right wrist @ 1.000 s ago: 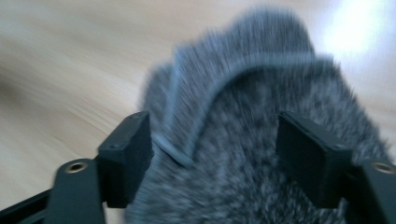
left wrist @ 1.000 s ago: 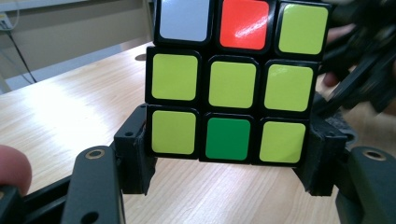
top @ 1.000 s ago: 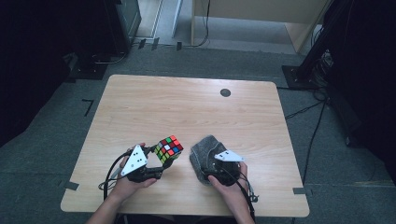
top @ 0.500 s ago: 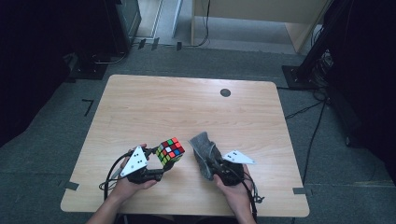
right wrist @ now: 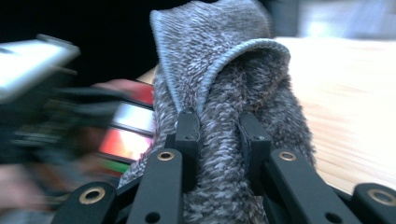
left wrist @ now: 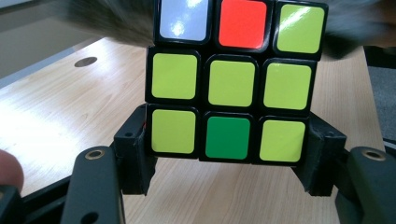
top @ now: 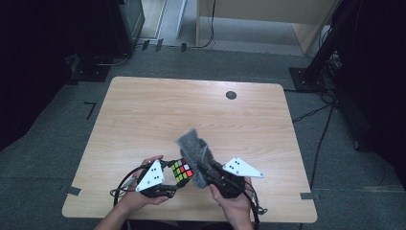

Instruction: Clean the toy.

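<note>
Cube (left wrist: 231, 81) clamped in left gripper (left wrist: 229, 161) — grey cloth (right wrist: 224, 140) seemingly pinched by right gripper (right wrist: 218, 135)

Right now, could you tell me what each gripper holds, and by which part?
Left gripper: cube, by its lower side edges. Right gripper: grey cloth, pinched mid-fold.

tabletop (top: 143, 110): light wood with round corners
hole (top: 231, 95): small dark round one, near the far edge of the tabletop
floor (top: 43, 158): grey carpet all around
tape (top: 73, 190): small grey bits on the floor by the near corners
cables (top: 311, 112): black, lying on the floor at the right
</note>
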A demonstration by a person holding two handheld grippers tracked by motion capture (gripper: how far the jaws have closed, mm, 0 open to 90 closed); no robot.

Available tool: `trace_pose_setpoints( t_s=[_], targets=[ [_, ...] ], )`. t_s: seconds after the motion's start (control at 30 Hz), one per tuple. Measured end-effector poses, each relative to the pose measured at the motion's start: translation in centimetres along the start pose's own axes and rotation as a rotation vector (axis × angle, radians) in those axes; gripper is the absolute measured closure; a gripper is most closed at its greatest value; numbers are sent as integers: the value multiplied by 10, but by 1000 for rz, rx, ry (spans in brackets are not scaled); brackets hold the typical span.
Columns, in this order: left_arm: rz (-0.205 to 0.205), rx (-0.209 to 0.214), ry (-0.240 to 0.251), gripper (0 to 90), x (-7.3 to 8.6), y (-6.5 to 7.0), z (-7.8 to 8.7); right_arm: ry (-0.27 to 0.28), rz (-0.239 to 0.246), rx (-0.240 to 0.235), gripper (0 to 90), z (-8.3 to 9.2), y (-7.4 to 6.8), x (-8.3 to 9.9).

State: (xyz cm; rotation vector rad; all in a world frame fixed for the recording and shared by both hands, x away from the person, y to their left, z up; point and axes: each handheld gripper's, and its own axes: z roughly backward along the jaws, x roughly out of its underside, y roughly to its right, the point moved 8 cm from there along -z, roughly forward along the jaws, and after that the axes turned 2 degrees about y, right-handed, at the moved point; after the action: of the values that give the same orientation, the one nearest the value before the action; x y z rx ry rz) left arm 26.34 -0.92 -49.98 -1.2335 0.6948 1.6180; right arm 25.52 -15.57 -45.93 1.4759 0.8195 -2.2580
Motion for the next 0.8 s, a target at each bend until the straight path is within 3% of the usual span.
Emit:
trace_pose_setpoints(
  t_s=[0.07,0.1,0.2,0.23,0.27,0.33,0.37,0.43,0.47,0.57,0.6,0.67,0.73,0.8],
  targets=[
    [12,-2,9,341,-2,-2,0,12,-58,-13,747,3,7,0],
    [12,-6,4,341,-2,-3,0,27,-54,-35,746,5,3,-2],
    [2,-5,-6,341,-1,-2,-1,64,16,-125,739,7,-23,-11],
    [6,0,-2,341,-2,-1,-1,54,43,-127,737,6,-29,-11],
    [3,-3,-6,341,-2,0,0,39,62,-116,735,4,-31,-9],
    [-6,-9,-22,341,-1,-1,0,32,40,-101,735,1,-25,-6],
    [-3,-11,-23,341,0,-1,-1,14,31,-64,736,0,-18,-3],
    [1,-17,-28,341,1,-2,-1,-10,74,38,736,0,-6,0],
    [0,-27,-34,342,1,-3,-2,-4,92,55,735,2,-5,-1],
    [-2,-38,-53,341,1,-3,-4,36,142,-14,726,4,-22,-7],
    [-4,-37,-55,341,1,-2,-5,23,157,-21,727,2,-26,-6],
    [-15,-48,-78,341,3,-2,-5,-9,153,9,730,-2,-21,-2],
    [-4,-42,-85,342,3,-3,-6,-49,150,106,731,-4,-6,3],
    [3,-71,-124,341,5,-5,-8,-17,138,113,730,2,-4,0]
  ],
)
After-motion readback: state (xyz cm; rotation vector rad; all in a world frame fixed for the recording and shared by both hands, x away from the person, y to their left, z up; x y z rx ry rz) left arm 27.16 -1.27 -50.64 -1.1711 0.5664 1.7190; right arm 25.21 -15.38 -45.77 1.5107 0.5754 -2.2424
